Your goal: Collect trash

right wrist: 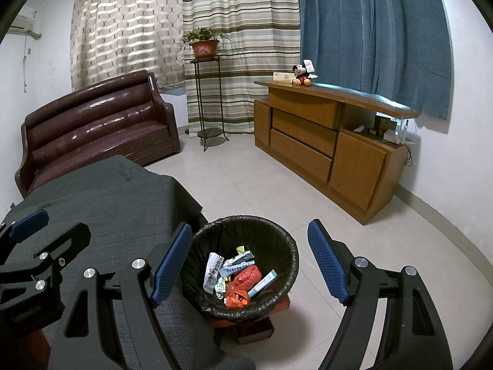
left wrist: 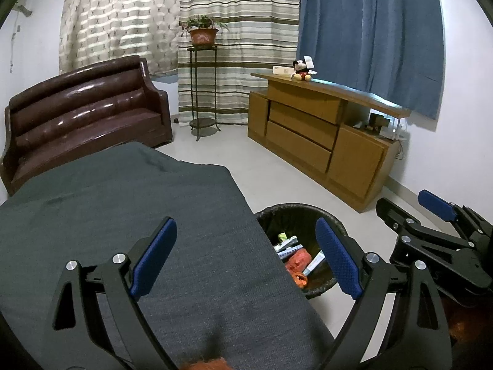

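Observation:
A bin (right wrist: 277, 240) lined with a black bag stands on the floor beside the table and holds several pieces of trash (right wrist: 237, 273): paper wrappers, red and orange crumpled bits. In the left wrist view the bin (left wrist: 292, 215) is partly hidden by the table edge, with trash (left wrist: 295, 256) showing. My left gripper (left wrist: 249, 256) is open and empty above the table's right edge. My right gripper (right wrist: 249, 262) is open and empty, held over the bin. Each gripper shows in the other's view: the right (left wrist: 409, 206) and the left (right wrist: 52, 225).
A table under a dark grey cloth (left wrist: 123, 203) fills the left. A brown leather sofa (right wrist: 98, 123) stands behind it. A plant stand (right wrist: 209, 98), a wooden cabinet (right wrist: 332, 148) with a plush toy (right wrist: 302, 75), and a tiled floor (right wrist: 262, 178) lie beyond.

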